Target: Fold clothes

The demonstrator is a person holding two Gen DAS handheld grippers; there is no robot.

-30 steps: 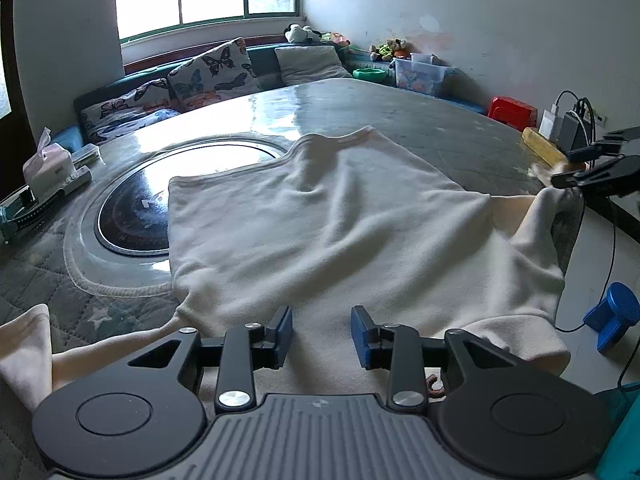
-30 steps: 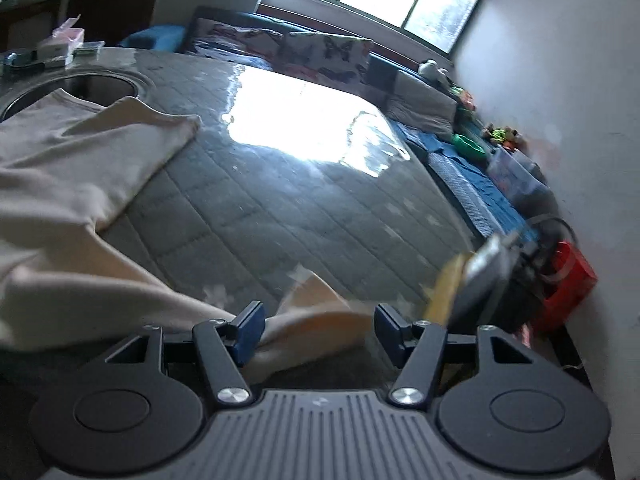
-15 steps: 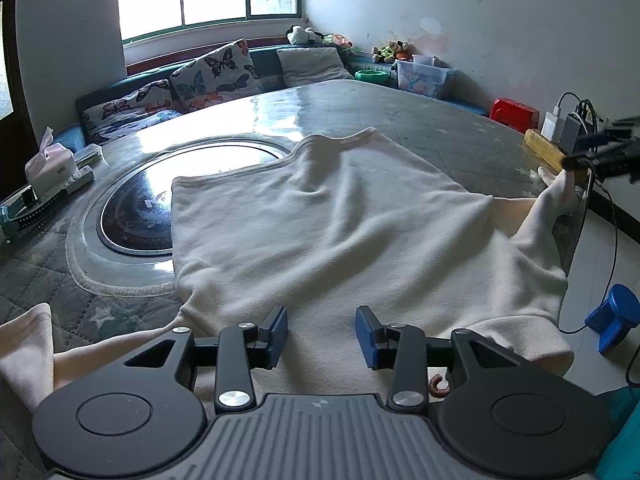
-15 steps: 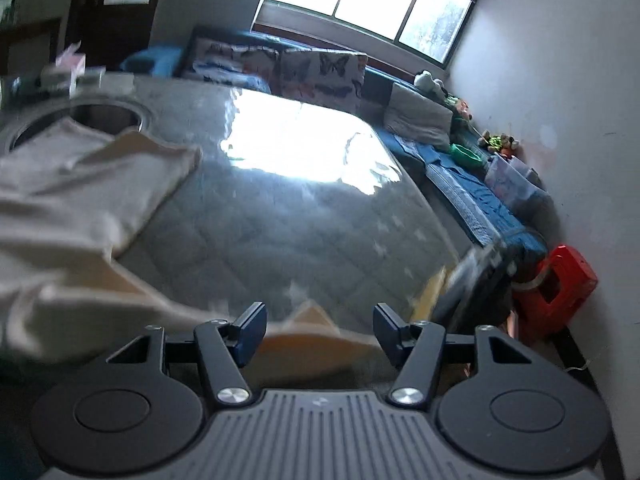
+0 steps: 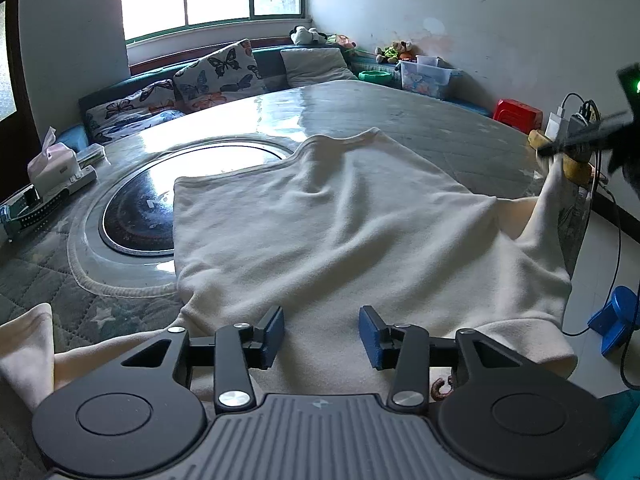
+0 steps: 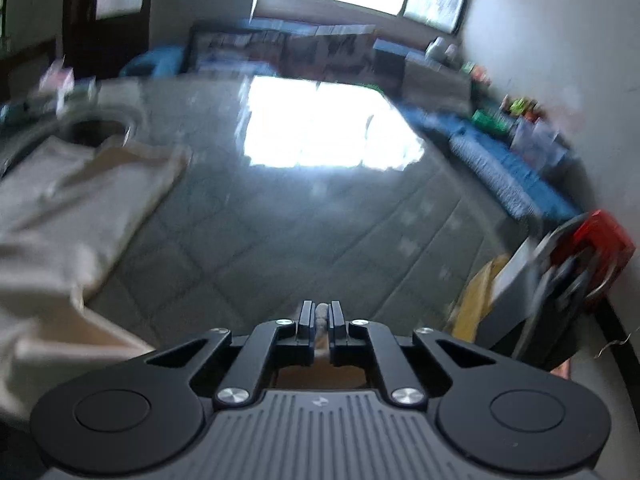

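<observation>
Cream sweater lies spread over the quilted table, body flat, neck end toward 12 o'clock in the left view, one edge overlapping the round glass inset at 10 o'clock. One sleeve trails off at 8 o'clock; the other is raised at 3 o'clock.

Left gripper hovers low over the near hem, fingers apart, nothing between them.

Right gripper: fingers closed on a pinch of cream cloth, probably the sleeve cuff. The left view shows it at 2 o'clock, the sleeve drawn up from the table to it. Right view is blurred; detail there is poor.

Handling, as I judge it: soft, thick fleece or knit, light, limp. It will sag and drape from any single hold and won't keep a line by itself. The surface looks fuzzy, so the pads should hold it without slip. The table cover looks glossy, so the body may slide when the sleeve is pulled across.

Best holds: cuff, hem corners, shoulder seams, where the layers double. For the left gripper, the near hem corner at 6 o'clock looks like the natural take.
</observation>
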